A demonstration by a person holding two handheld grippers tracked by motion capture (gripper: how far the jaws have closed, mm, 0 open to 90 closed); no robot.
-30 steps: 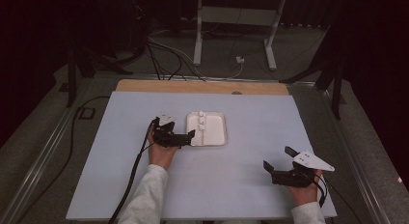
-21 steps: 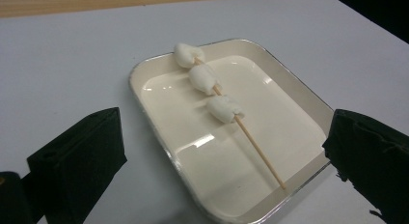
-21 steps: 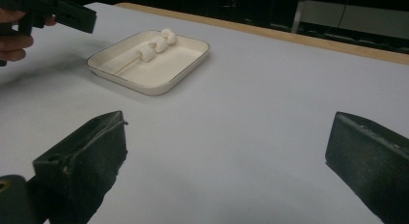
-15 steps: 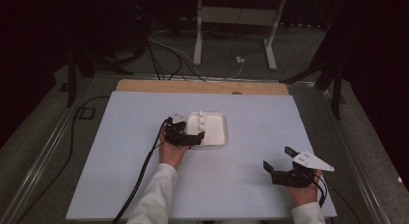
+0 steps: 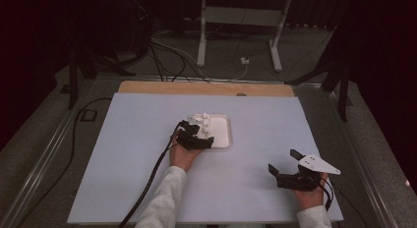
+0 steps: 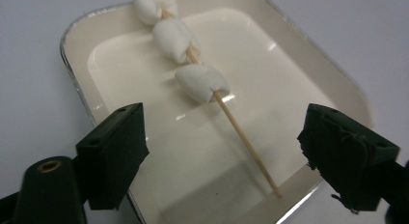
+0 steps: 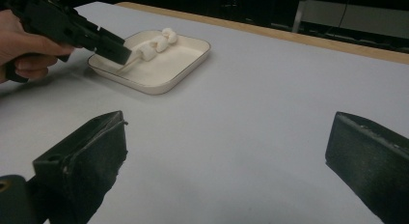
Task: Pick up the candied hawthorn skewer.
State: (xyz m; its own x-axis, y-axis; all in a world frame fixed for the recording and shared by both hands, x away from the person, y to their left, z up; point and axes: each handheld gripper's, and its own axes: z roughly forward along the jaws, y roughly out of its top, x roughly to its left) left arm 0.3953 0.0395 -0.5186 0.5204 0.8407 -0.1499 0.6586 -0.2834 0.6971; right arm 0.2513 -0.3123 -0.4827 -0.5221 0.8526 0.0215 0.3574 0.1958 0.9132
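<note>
White marshmallows [image 6: 195, 81], three of them, sit threaded on a thin wooden skewer [image 6: 246, 144] that lies slantwise in the tray [image 5: 223, 137], its bare end pointing at the near rim. A second ago the left gripper [image 5: 204, 139] hung off the tray's left edge; now it has slid in over that near-left corner and dropped a little. Its jaws have just been closing, yet they stand well apart, one either side of the skewer's bare stick, gripping nothing. That looks like the line-up for a pinch on the wood below the lowest marshmallow.

The tray is a shallow square with rounded corners, glossy cream inside, a thin bright rim round it. The marshmallows look soft and pillowy, slightly squashed; the stick is smooth and pale, and narrow enough to roll if the pads [image 6: 120, 151] come in off-centre.

The right gripper [image 5: 285, 171] has not stirred: it rests well to the right of the tray, nearer the person, jaws spread wide and empty above the matte pale table [image 5: 275, 115].
</note>
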